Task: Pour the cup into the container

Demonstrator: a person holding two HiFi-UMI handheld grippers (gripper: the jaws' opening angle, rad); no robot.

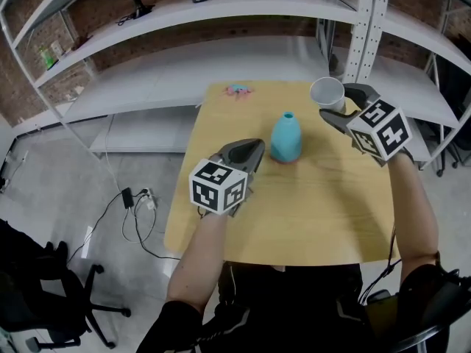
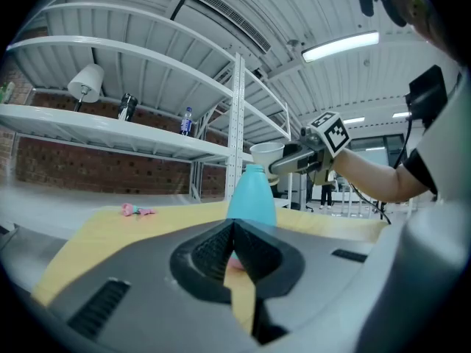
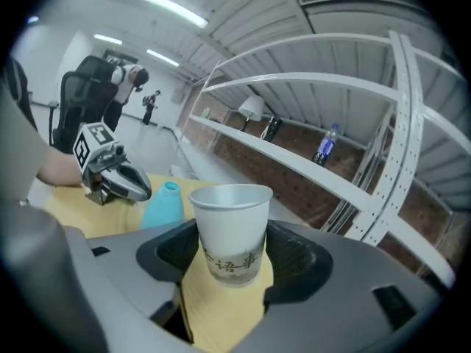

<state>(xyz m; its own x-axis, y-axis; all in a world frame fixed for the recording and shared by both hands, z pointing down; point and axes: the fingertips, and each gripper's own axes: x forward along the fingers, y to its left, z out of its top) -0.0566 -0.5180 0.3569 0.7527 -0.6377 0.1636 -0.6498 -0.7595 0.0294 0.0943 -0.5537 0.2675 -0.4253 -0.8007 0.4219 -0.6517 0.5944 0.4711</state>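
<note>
Left hand-held gripper [image 1: 252,151] clenched on nothing, just left of teal container [image 1: 285,138] standing on desk [image 1: 309,212], right hand-held gripper [image 1: 333,103] grasping white cup [image 1: 327,92] above desk, near container's right, pink thing [image 1: 238,90] at desk's far edge, shelves [image 1: 243,6] beyond

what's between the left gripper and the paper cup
The teal container stands on the table between the left gripper and the paper cup. The head view shows this best.
</note>
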